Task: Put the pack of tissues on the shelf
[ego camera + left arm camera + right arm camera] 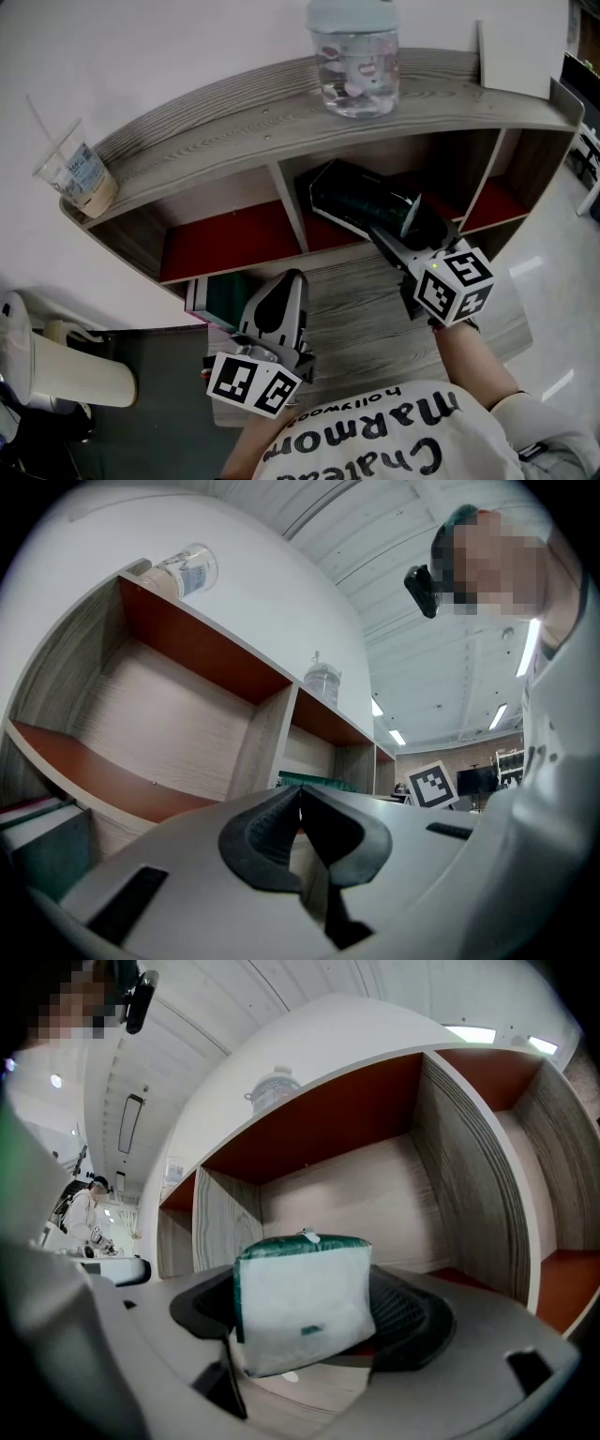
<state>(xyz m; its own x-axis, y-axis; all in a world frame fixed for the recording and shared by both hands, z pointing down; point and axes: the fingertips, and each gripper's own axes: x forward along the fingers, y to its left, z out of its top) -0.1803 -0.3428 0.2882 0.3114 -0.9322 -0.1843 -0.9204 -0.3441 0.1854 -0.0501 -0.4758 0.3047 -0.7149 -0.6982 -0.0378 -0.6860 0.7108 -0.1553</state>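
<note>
Placement in hand: the right tongs (405,230), clamped on the pack of tissues (302,1302), hold it at the mouth of the middle compartment of the shelf (234,122), while the left tongs (286,281), closed on nothing, hang before that shelf; lowering and release seem next.

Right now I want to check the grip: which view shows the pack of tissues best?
The right gripper view: the pack of tissues fills the centre, clamped in the right gripper. The head view shows it dark, angled into the middle compartment of the shelf. The left gripper view shows only a green edge.
</note>
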